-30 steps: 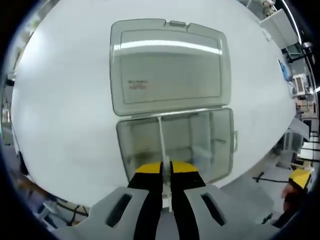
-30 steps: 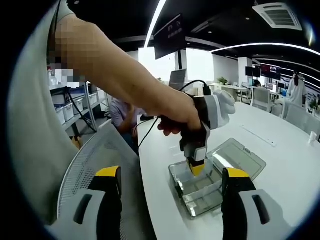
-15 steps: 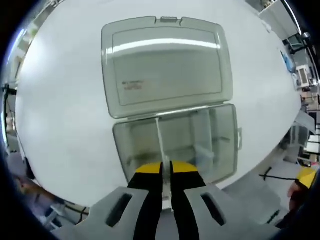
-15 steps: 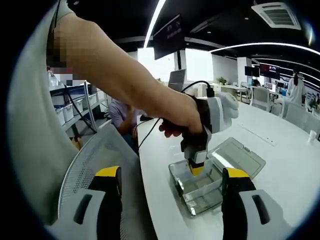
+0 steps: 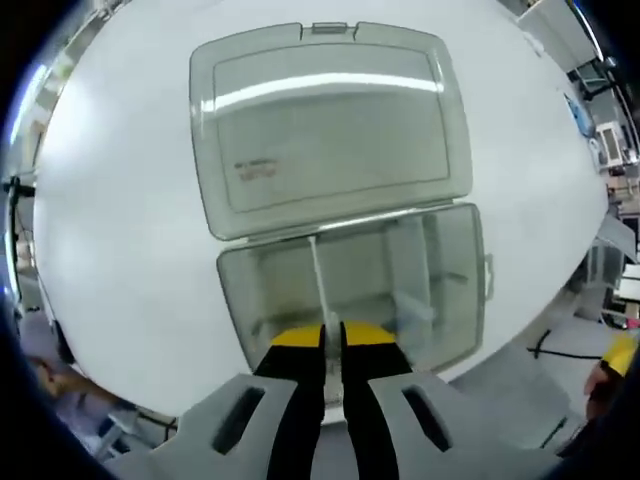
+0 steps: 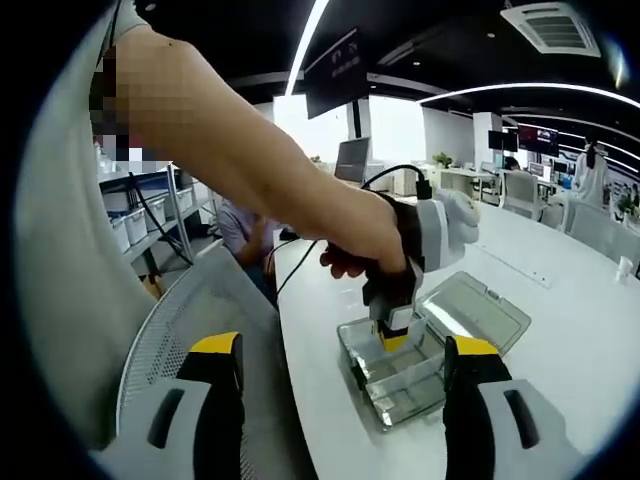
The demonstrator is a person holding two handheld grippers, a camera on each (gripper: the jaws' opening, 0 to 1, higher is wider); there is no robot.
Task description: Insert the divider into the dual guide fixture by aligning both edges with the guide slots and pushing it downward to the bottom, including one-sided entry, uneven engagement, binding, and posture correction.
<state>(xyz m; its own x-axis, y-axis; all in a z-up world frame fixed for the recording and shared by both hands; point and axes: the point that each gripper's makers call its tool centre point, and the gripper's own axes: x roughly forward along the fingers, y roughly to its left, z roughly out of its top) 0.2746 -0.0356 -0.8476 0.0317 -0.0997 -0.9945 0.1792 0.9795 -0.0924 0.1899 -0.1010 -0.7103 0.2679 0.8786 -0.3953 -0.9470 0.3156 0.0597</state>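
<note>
**Left jaws pinch divider inside open case; right jaws spread, holding nothing**

Left gripper view. Left gripper (image 5: 333, 338): yellow-tipped jaws nearly pressed together, only a thin gap between them, pinching the near edge of the divider (image 5: 318, 285). Divider is a thin clear strip, standing on edge inside the fixture tray (image 5: 245, 300), running from the jaws toward the hinge side. Whether both its ends sit in guide slots, or whether it has reached the floor of the tray, cannot be told. Right of the divider, other clear partitions (image 5: 415, 275) stand in the tray. The lid (image 5: 325, 120) lies open flat on the white desk (image 5: 120, 200), hinged to the tray's far side, with a small printed label on its left part.

Right gripper view. Right gripper (image 6: 345, 370): jaws spread wide, one at each lower side of the view, nothing between them, touching nothing. Between them, farther off, a person's hand (image 6: 365, 245) grips the left gripper (image 6: 393, 338), pointed down into the clear case (image 6: 400, 385) on the desk (image 6: 560, 330). A mesh chair back (image 6: 190, 320) sits at lower left, beside the desk edge.
</note>
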